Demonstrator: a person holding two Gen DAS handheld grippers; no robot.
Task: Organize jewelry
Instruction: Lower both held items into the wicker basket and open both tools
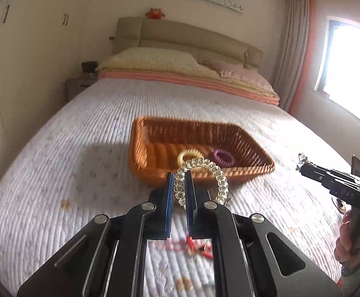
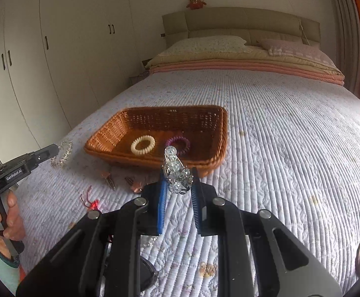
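Quilted bed (image 2: 291, 128), wicker basket (image 2: 214, 133) nearby: left gripper (image 1: 180, 185) pinches a light, springy clear coil bracelet (image 1: 219, 180) by its band; right gripper (image 2: 177, 183) clamps a small, snag-prone crystal ornament (image 2: 176, 170).

Your basket (image 2: 212, 133) sits on the bed (image 2: 291, 136) ahead of both tongs, with two coil hair ties (image 2: 142, 144) side by side in it near its front wall and the pillows (image 2: 209, 43) far behind at the headboard. Your left tongs (image 1: 179, 185) hold a bead bracelet (image 1: 219, 175) before the basket's near edge, and your right tongs (image 2: 178, 185) hold a sparkly clip (image 2: 176, 170) to the right of them. Loose clips (image 2: 110, 180) lie on the bed between you and the basket
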